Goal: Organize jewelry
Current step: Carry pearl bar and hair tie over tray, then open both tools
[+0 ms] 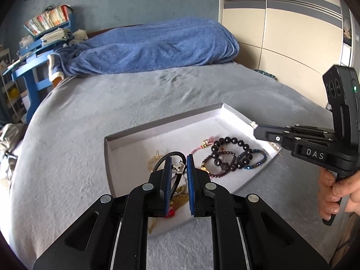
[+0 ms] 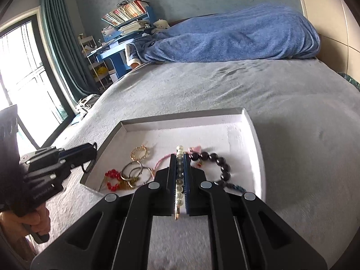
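Note:
A shallow white tray (image 1: 157, 124) (image 2: 180, 118) lies on the grey bed. My left gripper (image 1: 177, 159) is shut on a black cord bracelet with a silver charm (image 1: 179, 168), just above the tray's near left part. In the right wrist view the left gripper (image 2: 91, 149) hangs over the tray's left edge with the cord (image 2: 86, 168) looping below it. My right gripper (image 2: 179, 155) is shut on a pearl hair clip (image 2: 179, 180) over the tray's near side. In the tray lie a black bead bracelet (image 1: 227, 144), a dark red one (image 1: 216, 166), a blue one (image 1: 256, 157), gold bangles (image 2: 132, 172) and red beads (image 2: 112, 180).
A rumpled blue blanket (image 1: 146, 45) lies across the far end of the bed. A blue desk stacked with books (image 1: 45, 33) stands at the back left, a cream wardrobe (image 1: 281, 33) on the right, a window with a green curtain (image 2: 58, 45) on the left. A hand (image 1: 333, 189) holds the right gripper's handle.

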A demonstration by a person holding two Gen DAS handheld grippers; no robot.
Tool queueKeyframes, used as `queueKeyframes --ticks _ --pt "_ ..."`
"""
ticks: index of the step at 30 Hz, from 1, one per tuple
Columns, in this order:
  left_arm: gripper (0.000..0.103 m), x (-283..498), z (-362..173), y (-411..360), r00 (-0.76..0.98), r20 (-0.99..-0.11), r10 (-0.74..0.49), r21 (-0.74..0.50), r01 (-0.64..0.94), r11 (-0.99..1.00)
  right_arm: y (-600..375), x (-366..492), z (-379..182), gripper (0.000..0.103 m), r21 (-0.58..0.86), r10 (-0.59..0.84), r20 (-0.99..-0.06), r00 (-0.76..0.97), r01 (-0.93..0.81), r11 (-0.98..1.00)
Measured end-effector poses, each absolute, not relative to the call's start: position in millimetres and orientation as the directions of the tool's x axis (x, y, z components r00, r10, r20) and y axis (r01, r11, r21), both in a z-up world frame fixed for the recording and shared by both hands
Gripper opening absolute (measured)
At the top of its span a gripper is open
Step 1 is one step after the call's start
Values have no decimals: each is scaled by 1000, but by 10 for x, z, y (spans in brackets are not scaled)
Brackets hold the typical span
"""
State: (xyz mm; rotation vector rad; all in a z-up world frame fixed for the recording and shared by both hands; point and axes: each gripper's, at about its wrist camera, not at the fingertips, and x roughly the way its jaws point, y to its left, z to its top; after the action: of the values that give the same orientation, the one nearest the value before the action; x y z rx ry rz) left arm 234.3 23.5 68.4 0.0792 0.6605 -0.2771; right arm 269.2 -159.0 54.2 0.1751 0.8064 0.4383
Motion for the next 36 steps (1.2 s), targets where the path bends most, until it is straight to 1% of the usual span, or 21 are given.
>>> queueKeyframes --ticks 6,19,32,33,35,36 --pt "14 2485 558 194 734 -641 -224 -15 280 960 -1373 2836 467 6 307 460 -661 593 -346 887" --pt "14 2627 244 62 676 -703 -222 -26 287 957 -1166 2969 245 6 291 452 -705 546 -358 887" --pt "14 2610 143 33 659 -721 -212 -18 288 957 -1102 2993 47 6 254 415 -750 516 -355 900" --pt "14 2622 146 30 659 -722 -212 -19 287 958 -1096 2997 44 6 251 414 -750 516 -356 900" --pt "23 2614 152 39 666 -718 -205 -14 280 960 -1084 2995 43 7 244 412 -752 514 -364 899" --pt "32 2606 160 42 670 -714 -204 -14 277 961 -1080 2990 49 7 241 411 -751 516 -365 899"
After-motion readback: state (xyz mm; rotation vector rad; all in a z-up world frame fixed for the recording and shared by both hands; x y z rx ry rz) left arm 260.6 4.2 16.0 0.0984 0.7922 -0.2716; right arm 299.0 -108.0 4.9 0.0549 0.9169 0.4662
